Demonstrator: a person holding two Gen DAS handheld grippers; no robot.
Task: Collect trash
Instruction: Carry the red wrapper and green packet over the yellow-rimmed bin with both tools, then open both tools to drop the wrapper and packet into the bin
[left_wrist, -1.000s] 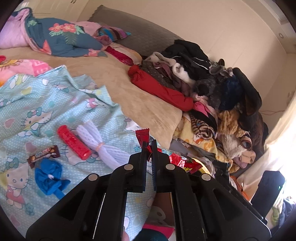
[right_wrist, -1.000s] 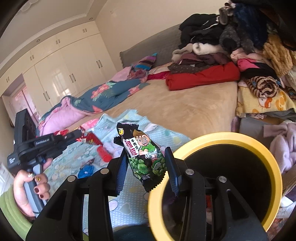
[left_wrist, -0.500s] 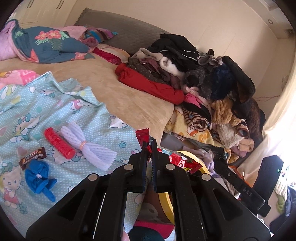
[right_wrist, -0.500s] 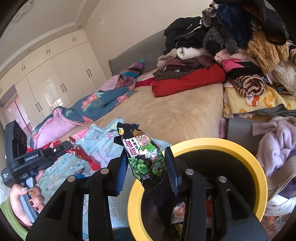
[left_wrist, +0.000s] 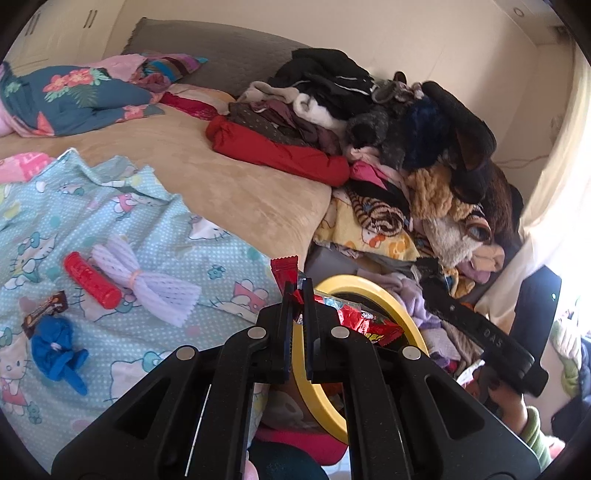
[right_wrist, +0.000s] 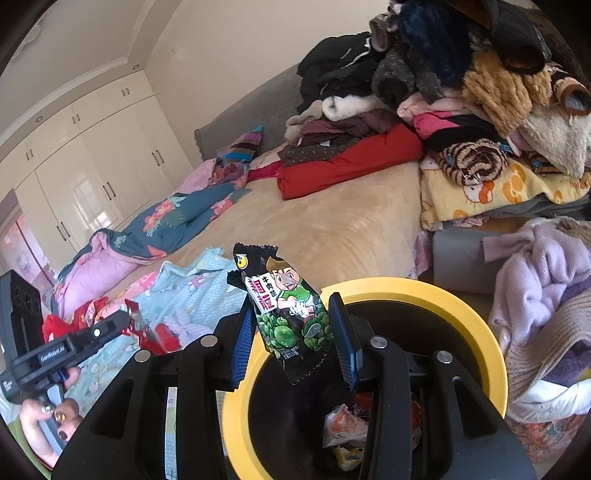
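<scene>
My left gripper (left_wrist: 299, 295) is shut on a red snack wrapper (left_wrist: 347, 317), held beside the yellow-rimmed black trash bin (left_wrist: 373, 295) by the bed's edge. My right gripper (right_wrist: 291, 325) holds a black and green snack packet (right_wrist: 288, 310) between its blue pads over the bin's rim (right_wrist: 443, 295); small gaps show beside the packet. Wrappers lie in the bin's bottom (right_wrist: 343, 424). On the blue Hello Kitty sheet (left_wrist: 92, 206) lie a red tube (left_wrist: 92, 280), a white foam net (left_wrist: 144, 280), a brown candy wrapper (left_wrist: 44, 310) and a crumpled blue piece (left_wrist: 55, 347).
A tall pile of clothes and plush toys (left_wrist: 406, 140) fills the bed's right side. A floral quilt (left_wrist: 70, 96) lies at the back left. White wardrobes (right_wrist: 92, 166) stand behind the bed. More laundry (right_wrist: 546, 288) lies right of the bin.
Both grippers have moved toward the bin; its yellow rim now shows in the left wrist view, and the right gripper with the packet is further over the opening.
</scene>
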